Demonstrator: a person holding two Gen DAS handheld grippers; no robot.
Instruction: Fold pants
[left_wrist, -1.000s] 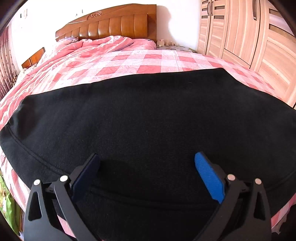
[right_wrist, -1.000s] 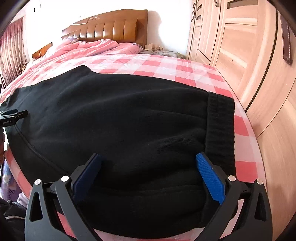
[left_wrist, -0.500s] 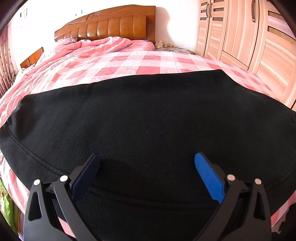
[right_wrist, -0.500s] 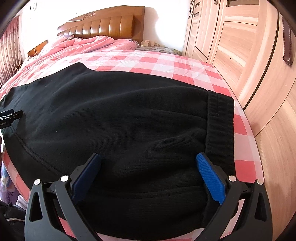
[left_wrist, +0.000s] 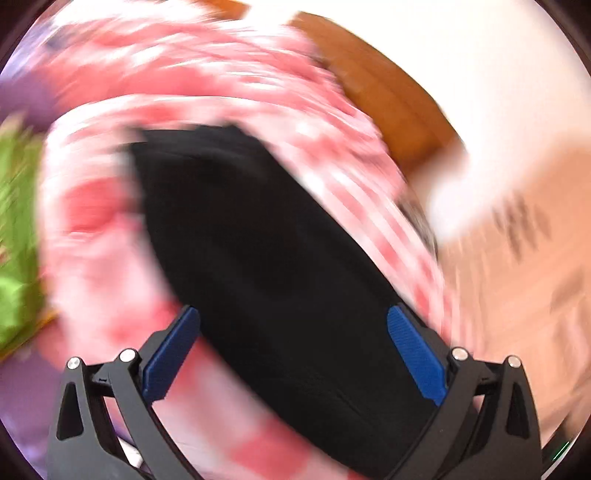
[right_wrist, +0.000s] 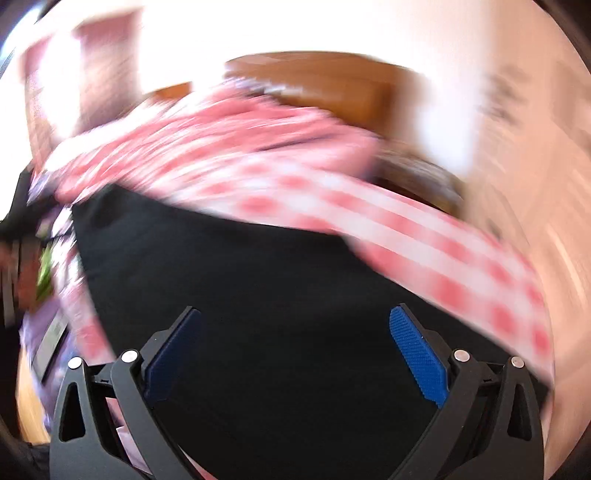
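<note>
Both views blurred. Left tongs (left_wrist: 293, 354) and right tongs (right_wrist: 295, 354) spread, empty, above black pants (left_wrist: 266, 251). Judged repositioning; next: pinch an edge.

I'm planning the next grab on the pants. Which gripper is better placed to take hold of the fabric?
Probably the right gripper: both are open, but black pants fill the whole gap between its fingers. The left gripper straddles a pants edge with pink checked bedding under its left finger. Both views are blurred.

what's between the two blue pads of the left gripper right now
Only the black fabric pants on the pink checked bedspread, seen blurred in the left wrist view; nothing else.
</note>
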